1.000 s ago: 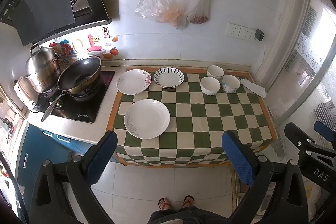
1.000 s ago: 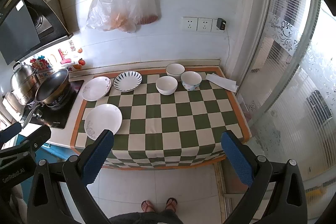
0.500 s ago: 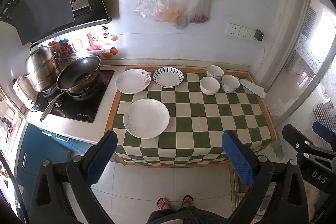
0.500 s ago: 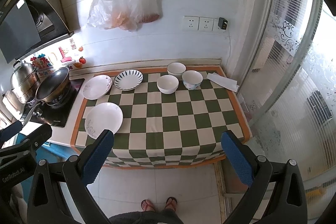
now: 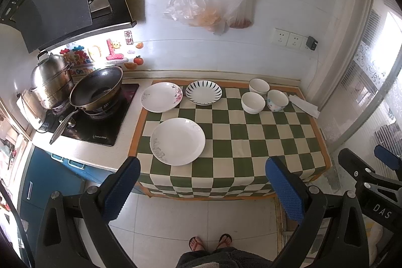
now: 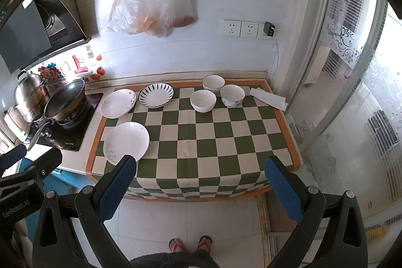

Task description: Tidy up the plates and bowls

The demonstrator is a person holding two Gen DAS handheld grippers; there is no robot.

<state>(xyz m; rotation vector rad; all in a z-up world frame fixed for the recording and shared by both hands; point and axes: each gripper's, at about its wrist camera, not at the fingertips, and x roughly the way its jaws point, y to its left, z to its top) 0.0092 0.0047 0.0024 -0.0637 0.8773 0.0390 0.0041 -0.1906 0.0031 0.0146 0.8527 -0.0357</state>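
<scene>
Three plates lie on the checked cloth: a large white plate (image 5: 178,141) at front left, a floral plate (image 5: 161,97) and a blue-striped plate (image 5: 203,92) at the back. Three bowls stand back right: a white bowl (image 5: 253,103), a rimmed bowl (image 5: 259,86) and a patterned bowl (image 5: 277,100). They also show in the right wrist view: the large plate (image 6: 126,143), the striped plate (image 6: 156,95) and the bowls (image 6: 203,100). My left gripper (image 5: 202,190) and right gripper (image 6: 199,186) are open and empty, held high in front of the table.
A wok (image 5: 96,90) and a steel pot (image 5: 51,81) sit on the hob at left. A folded white cloth (image 5: 304,106) lies at the table's back right corner. Plastic bags (image 5: 211,4) hang on the wall. A glass door (image 6: 351,104) stands right.
Both grippers have drifted slightly, so the view shifted a little. The plates and bowls have not moved.
</scene>
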